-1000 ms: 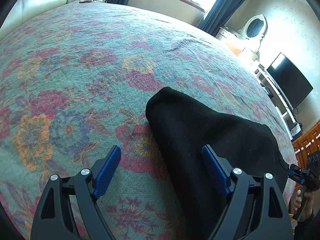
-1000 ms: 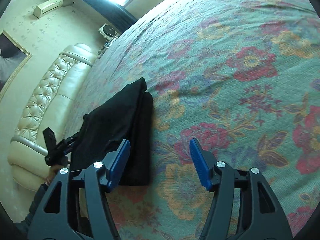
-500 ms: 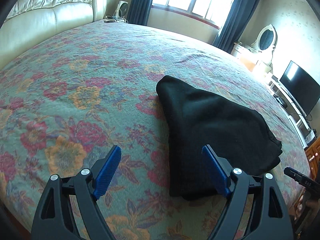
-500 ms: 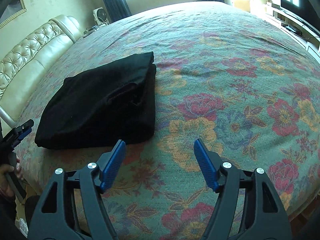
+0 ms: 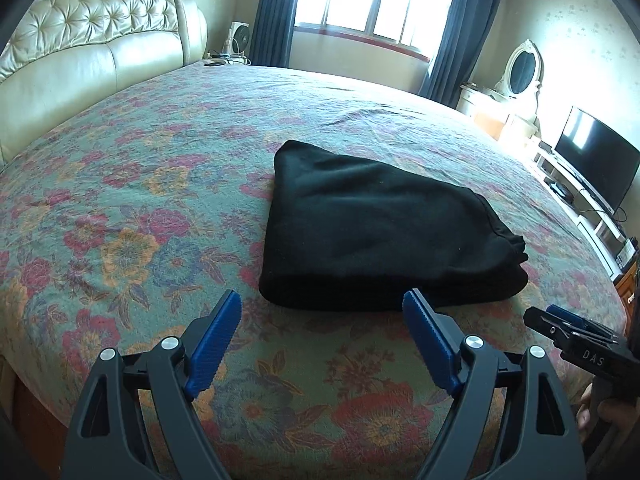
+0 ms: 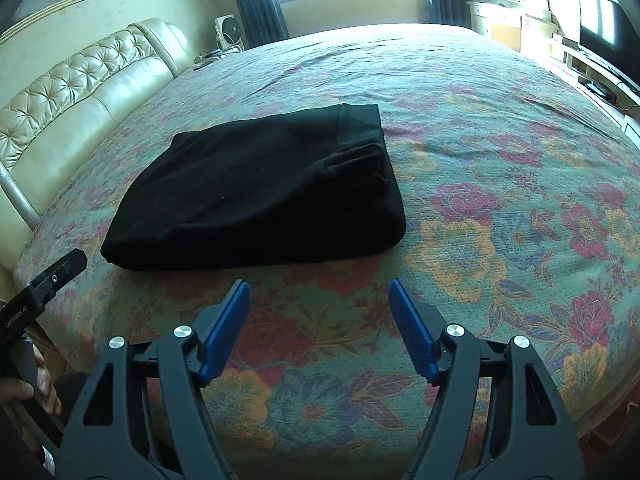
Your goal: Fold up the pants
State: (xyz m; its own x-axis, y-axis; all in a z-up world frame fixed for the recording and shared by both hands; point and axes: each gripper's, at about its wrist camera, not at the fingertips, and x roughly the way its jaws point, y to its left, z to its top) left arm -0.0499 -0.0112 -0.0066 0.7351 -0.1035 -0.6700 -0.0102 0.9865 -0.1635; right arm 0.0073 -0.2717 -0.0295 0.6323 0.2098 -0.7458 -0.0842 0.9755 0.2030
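The black pants (image 5: 376, 232) lie folded into a compact stack on the bed (image 5: 132, 184), set near the bed's near edge and roughly midway along it. The stack rests flat on the floral bedspread; in the right wrist view the pants (image 6: 260, 196) show layered folds at their right end, with one short fold standing slightly proud of the top surface.

The left gripper (image 5: 322, 320) hangs above the near edge of the bed, just short of the stack. Its blue fingers (image 5: 218, 340) stand wide apart with nothing between them — no cloth touches either pad.

The right gripper (image 6: 320, 308) is likewise over the near edge, apart from the pants. Its blue fingers (image 6: 224, 336) have just been opening and are now spread, with only bedspread showing in the gap — nothing held.

Each gripper appears at the edge of the other's view, carried in a person's hand (image 6: 28, 392) on the handle.

A tufted cream headboard (image 5: 92, 60) borders the bed's left edge. Beyond the far edge stands a window (image 5: 376, 0) with dark curtains, and past the right edge a television (image 5: 596, 160) on a low unit.
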